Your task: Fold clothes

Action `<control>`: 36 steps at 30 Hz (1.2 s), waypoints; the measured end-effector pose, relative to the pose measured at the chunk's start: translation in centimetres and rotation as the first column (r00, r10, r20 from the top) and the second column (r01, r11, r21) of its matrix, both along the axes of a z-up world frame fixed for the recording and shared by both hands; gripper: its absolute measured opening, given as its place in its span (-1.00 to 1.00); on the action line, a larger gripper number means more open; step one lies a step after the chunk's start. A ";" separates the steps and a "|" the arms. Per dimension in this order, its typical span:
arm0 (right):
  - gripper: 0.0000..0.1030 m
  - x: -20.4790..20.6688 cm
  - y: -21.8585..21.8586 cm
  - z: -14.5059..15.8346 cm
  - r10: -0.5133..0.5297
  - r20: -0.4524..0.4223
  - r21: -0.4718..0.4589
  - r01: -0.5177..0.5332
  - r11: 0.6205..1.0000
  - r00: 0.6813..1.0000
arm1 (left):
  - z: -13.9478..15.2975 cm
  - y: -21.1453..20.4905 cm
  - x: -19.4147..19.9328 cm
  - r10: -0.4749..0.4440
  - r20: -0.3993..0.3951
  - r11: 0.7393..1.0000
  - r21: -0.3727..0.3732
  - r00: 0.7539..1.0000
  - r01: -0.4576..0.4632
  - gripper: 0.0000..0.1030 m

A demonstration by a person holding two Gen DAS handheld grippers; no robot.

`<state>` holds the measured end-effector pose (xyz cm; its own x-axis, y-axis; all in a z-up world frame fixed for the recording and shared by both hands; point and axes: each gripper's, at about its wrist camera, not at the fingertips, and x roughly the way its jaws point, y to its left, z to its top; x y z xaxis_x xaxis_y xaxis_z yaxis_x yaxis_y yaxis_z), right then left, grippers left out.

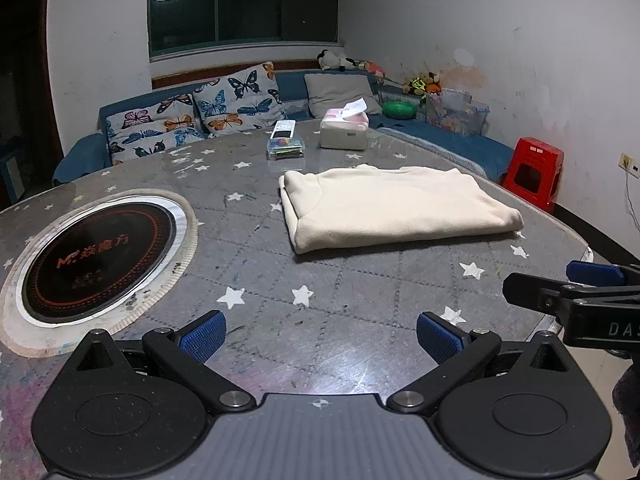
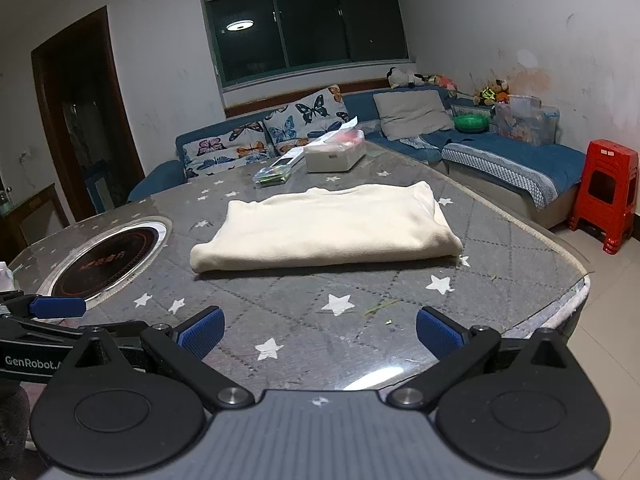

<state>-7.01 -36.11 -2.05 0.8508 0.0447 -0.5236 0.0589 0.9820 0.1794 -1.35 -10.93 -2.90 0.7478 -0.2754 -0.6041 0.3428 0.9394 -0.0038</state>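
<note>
- The cream fleece garment (image 1: 394, 204), folded into a flat rectangle, lay on your grey star-patterned quilted table (image 1: 320, 280) under its clear cover.
- Your left tool (image 1: 321, 338) hovered well short of that garment, blue-padded fingers (image 1: 204, 336) spread wide and released, grasping nothing.
- Your right tool (image 2: 320, 336) was likewise released near the garment's closest edge, its fingers apart and holding nothing.
- The round black induction hob (image 1: 100, 252) sat set into the table left of the garment.
- Beyond the garment stood a white tissue box (image 1: 344, 132), and beside it a small clear box (image 1: 285, 146) with a white remote on top.
</note>
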 end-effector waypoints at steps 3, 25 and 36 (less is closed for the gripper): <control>1.00 0.4 -0.1 -0.1 -0.001 -0.012 -0.010 0.001 1.000 1.000 | -0.1 -0.3 0.4 -0.005 -0.006 1.000 0.002 1.000 0.005 1.00; 1.00 3.5 -1.2 -0.4 0.004 -0.047 -0.018 -0.005 1.000 0.999 | -0.3 -1.9 3.6 -0.024 -0.048 0.999 0.022 0.999 0.025 1.00; 1.00 5.7 -1.9 -0.7 0.011 -0.072 -0.017 -0.012 1.000 0.997 | -0.8 -3.0 5.8 -0.036 -0.082 0.998 0.040 0.996 0.039 1.00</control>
